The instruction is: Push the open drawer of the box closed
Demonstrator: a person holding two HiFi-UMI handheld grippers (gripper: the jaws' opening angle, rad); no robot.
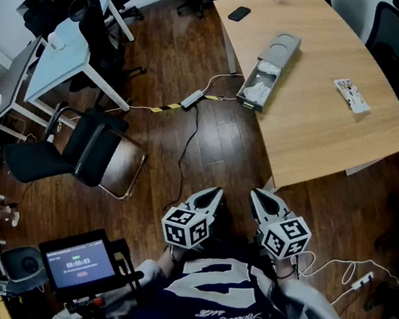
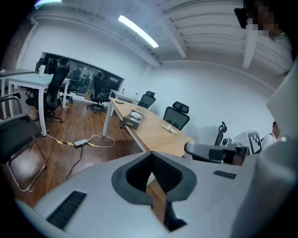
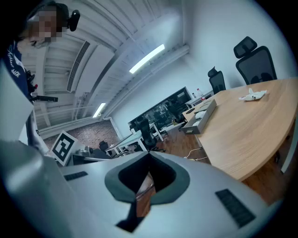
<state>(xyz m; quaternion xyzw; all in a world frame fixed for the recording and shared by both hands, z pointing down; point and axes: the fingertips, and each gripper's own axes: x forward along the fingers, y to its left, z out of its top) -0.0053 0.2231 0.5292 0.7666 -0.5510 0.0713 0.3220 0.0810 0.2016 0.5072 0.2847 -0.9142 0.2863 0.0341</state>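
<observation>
Item: box (image 1: 281, 47), grey, oblong, lying on the wooden worktop (image 1: 320, 123) towards its left edge; also seen from afar in the left gripper view (image 2: 135, 115) and the right gripper view (image 3: 205, 112). Drawer (image 1: 258, 87): open, drawn out along the box's length, its front end at the worktop's edge, white contents lying inside. Left claw (image 1: 216, 191): held low in front of the person's torso, above the dark wooden floor (image 1: 209, 149), well apart from the box; its own view shows the jaw tips (image 2: 150, 154) met, nothing between them. Right claw (image 1: 256, 195): just beside the left one, near the worktop's lower corner, also well apart from the box; its tips (image 3: 149, 152) likewise met and empty. Each claw carries its cube with square markers, nearer the person. Other worktop contents: dark phone (image 1: 239, 13) near the far end, small white item (image 1: 351, 95) towards the right edge, both apart from the box. Floor: power strip (image 1: 192, 99) with a cable (image 1: 187, 145), below the drawer's end; black chair (image 1: 82, 151) to the left; small lit screen (image 1: 79, 261) at lower left.
</observation>
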